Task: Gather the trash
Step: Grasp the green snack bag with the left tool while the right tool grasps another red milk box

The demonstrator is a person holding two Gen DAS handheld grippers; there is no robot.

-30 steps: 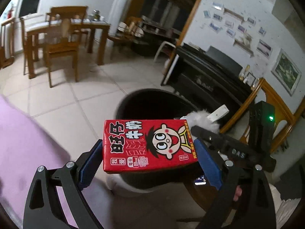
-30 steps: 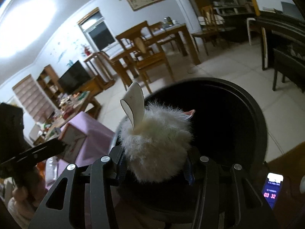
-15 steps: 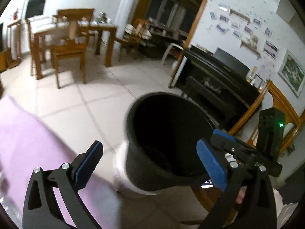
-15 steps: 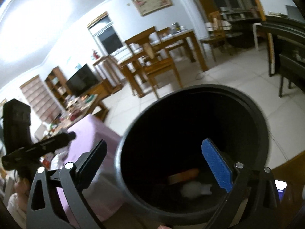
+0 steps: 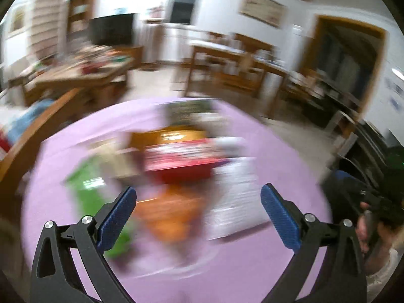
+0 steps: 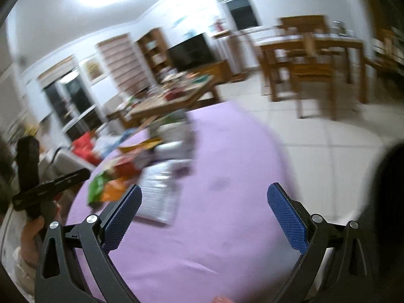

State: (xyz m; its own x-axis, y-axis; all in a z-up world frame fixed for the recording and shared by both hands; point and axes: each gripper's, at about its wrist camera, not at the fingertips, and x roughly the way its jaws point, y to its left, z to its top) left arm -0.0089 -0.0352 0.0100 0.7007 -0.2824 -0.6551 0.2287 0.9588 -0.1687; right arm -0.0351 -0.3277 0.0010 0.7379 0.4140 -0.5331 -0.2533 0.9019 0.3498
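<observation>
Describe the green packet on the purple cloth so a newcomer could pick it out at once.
Start at the purple cloth that fills the foreground. A heap of wrappers lies on its left part; the green packet sits at the heap's near left corner, touching an orange packet. It is the only bright green piece there, though motion blur hides any print.

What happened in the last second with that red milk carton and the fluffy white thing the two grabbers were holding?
Both were let go into the black bin. The left gripper and right gripper opened wide, now hold nothing, and have swung away from the bin to the purple-clothed table, where blurred snack wrappers lie. The wrappers on the table look untouched.
</observation>
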